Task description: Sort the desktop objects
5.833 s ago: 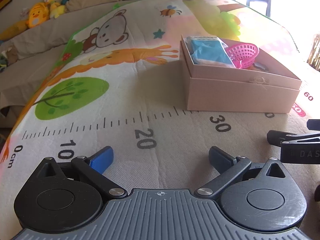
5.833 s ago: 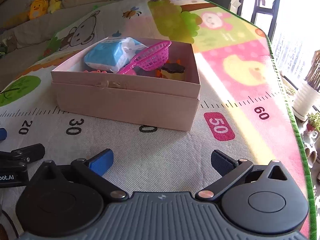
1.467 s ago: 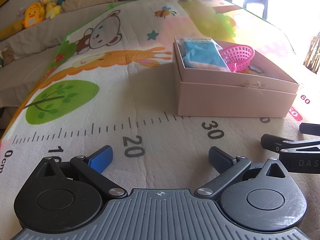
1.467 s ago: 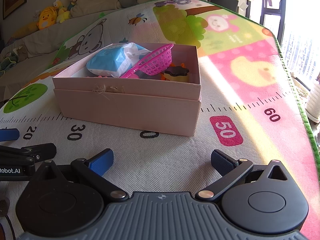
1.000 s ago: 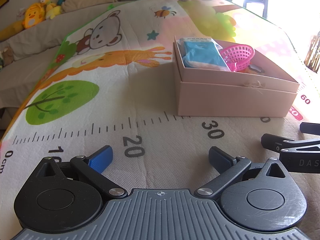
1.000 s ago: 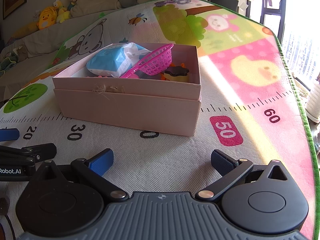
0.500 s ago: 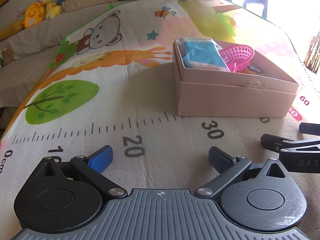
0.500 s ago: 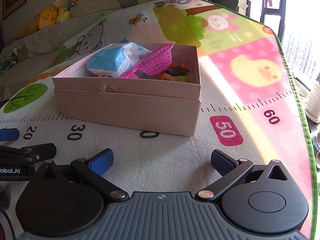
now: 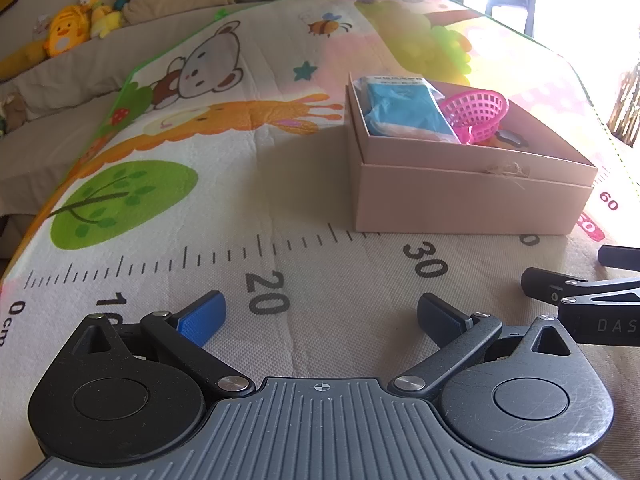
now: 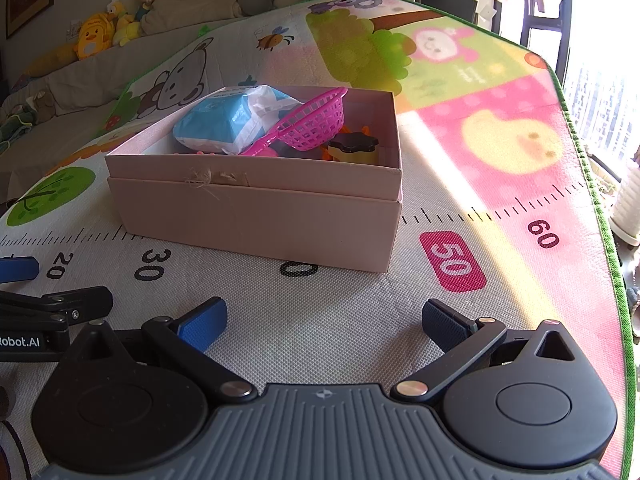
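Apparently everything loose already sits inside the pink box [image 10: 256,220]: blue packet [image 10: 224,124], pink strainer [image 10: 316,122]. My left gripper [image 9: 320,316] and right gripper [image 10: 324,320] both rest near it with fingers spread wide, holding nothing. I'd scan the play mat [image 10: 500,184] for strays before retreating.

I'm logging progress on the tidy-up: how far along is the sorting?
Looks nearly done: the blue packet, pink strainer and a black-lidded item lie inside the pink box. Left gripper and right gripper are open, holding nothing. No loose items show on the mat.
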{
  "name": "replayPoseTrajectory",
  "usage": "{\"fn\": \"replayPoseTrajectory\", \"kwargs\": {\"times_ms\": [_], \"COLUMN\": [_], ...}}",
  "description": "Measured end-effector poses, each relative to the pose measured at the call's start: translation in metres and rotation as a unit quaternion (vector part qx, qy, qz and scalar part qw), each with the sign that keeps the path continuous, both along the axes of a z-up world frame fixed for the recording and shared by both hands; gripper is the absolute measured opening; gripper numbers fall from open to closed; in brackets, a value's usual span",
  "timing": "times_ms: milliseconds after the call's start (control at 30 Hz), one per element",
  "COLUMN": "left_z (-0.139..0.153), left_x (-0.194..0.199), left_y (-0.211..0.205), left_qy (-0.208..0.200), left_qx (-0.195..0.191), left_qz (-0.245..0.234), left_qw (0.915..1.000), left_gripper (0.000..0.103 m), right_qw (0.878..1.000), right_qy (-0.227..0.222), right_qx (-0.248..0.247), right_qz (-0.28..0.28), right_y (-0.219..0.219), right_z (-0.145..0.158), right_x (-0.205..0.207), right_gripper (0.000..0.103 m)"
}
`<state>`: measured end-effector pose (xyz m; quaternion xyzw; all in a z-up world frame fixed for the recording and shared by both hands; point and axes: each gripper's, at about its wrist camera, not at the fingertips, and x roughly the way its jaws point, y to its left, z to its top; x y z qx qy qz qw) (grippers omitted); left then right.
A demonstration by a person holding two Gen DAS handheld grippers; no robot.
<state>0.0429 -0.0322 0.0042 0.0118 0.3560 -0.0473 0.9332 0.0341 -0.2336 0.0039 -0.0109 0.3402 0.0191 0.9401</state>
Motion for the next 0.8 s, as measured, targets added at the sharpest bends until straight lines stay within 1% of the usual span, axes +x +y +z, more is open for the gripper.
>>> {"fn": "replayPoseTrajectory", "kwargs": {"times_ms": [800], "left_z": [0.0004], "left_x": [-0.0009], "left_y": [0.0011], "left_qy": [0.003], "left_qx": [0.004], "left_qz": [-0.005], "left_qw": [1.0], "left_gripper": [0.103], "right_qw": [1.0], "right_qy": [0.0], "right_qx": [0.0], "right_qz": [0.0], "right_y": [0.0002], "right_z": [0.0002], "right_x": [-0.0006], "right_gripper": [0.103]}}
